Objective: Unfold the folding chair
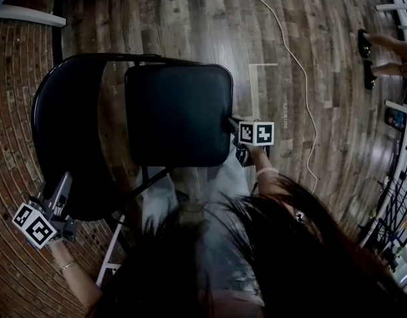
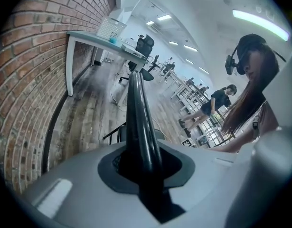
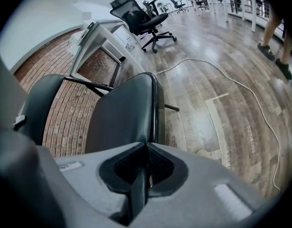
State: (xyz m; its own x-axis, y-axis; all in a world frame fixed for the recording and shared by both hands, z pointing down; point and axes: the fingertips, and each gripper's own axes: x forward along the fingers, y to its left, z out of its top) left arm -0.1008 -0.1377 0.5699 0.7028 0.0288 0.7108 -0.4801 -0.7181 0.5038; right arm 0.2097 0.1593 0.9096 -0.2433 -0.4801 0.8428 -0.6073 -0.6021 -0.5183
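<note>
Left gripper [image 2: 145, 167] clamps black padded folding chair's [image 1: 64, 124] backrest rim [image 2: 136, 108], clear only in its view; right gripper [image 3: 142, 175] pinches seat edge [image 3: 153, 122].

A white cable [image 1: 296, 58] is lying across the wood floor [image 1: 190, 25]; an office chair [image 3: 141, 15] is standing beside a desk [image 3: 100, 30]; a person [image 1: 392, 43] is standing at right

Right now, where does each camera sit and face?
Head view: on the person's head, facing steeply down at the black padded metal folding chair; forearms, hair show.
Left gripper view: rides left hand-held gripper clamping chair's back rim; person's head shows.
Right gripper view: rides right hand-held gripper clamping seat edge; own body unseen.
Head and right views share a white cable.
</note>
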